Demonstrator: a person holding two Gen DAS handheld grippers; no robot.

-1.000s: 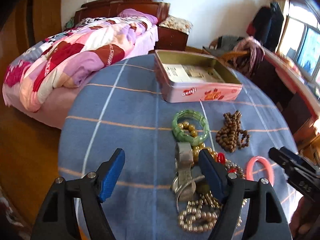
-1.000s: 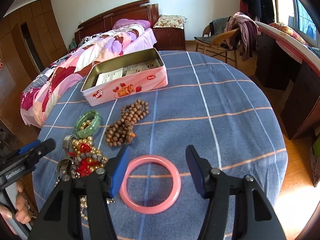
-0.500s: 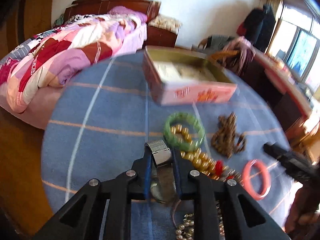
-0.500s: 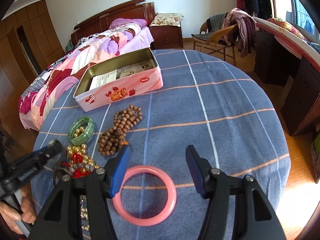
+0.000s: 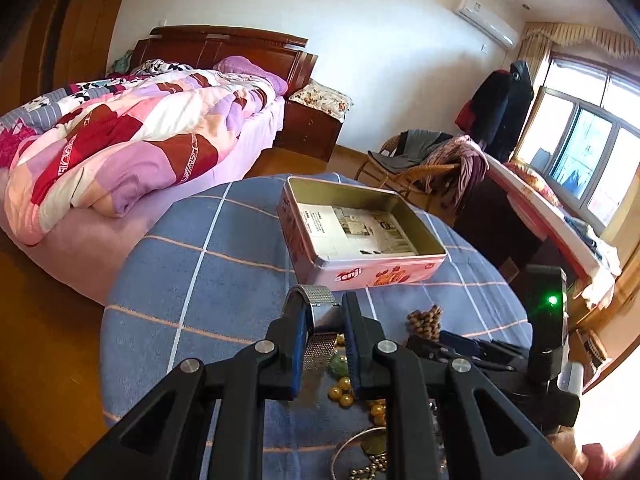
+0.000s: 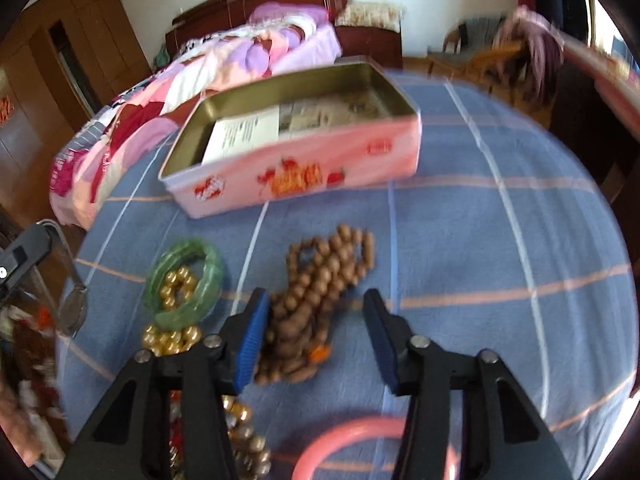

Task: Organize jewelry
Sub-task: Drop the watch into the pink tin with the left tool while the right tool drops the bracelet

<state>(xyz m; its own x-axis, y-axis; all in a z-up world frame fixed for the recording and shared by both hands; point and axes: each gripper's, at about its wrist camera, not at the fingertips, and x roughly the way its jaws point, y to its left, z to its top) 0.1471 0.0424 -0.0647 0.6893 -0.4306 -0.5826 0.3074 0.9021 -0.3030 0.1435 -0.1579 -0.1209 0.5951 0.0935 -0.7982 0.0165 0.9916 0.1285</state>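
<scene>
My left gripper (image 5: 324,312) is shut on the silver mesh watch band (image 5: 319,346) and holds it off the blue checked tablecloth (image 5: 224,280). In the right wrist view the watch (image 6: 74,304) hangs at the left edge. My right gripper (image 6: 315,300) is over the brown wooden bead string (image 6: 324,276) and its jaws are closing. The beads lie between them, against the left pad only. The open pink tin (image 6: 296,168), lined with paper, stands just beyond. A green bracelet (image 6: 184,280), gold beads (image 6: 170,338) and a pink bangle (image 6: 348,440) lie close by.
The tin (image 5: 360,272) sits mid-table in the left wrist view. A bed with a patchwork quilt (image 5: 120,148) stands behind on the left. A wicker chair with clothes (image 5: 432,164) and a desk under the window are at the right. A hand (image 6: 12,420) shows at the lower left.
My left gripper closed on the watch band and lifted it from the pile. My right gripper moved forward from the pink bangle to the wooden beads and its jaws narrowed.
</scene>
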